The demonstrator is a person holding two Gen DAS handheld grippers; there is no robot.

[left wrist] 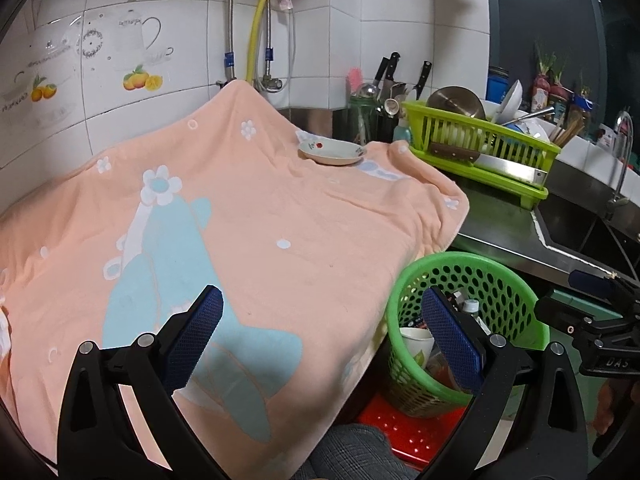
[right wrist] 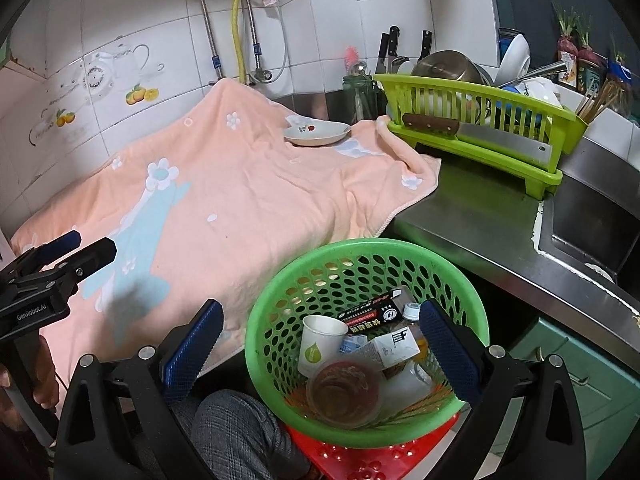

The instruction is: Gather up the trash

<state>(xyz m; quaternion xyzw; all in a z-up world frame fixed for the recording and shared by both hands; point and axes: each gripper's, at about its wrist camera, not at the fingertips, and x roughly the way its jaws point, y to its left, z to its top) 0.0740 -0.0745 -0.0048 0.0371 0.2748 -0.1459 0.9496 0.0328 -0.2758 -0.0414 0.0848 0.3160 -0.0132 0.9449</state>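
Observation:
A green perforated waste basket (right wrist: 288, 308) (left wrist: 504, 280) stands on a red stool (right wrist: 360, 460) beside the counter. Inside lie a white paper cup (right wrist: 320, 344), a clear plastic cup (right wrist: 344, 392), a black carton (right wrist: 372, 310), a white box (right wrist: 390, 350) and a bottle cap (right wrist: 411, 311). My right gripper (right wrist: 320, 352) hangs open over the basket's near rim, nothing between its fingers. My left gripper (left wrist: 324, 340) is open above the peach towel (left wrist: 260, 220), empty. On the towel's far edge sits a small white dish (left wrist: 332, 151) (right wrist: 316, 132).
A green dish rack (right wrist: 480, 136) with a cleaver (right wrist: 480, 132) and bowls stands on the steel counter (right wrist: 472, 216). The sink (right wrist: 592, 224) lies to the right. Knives and utensils stand by the tiled wall. A person's trouser leg (right wrist: 236, 432) shows below.

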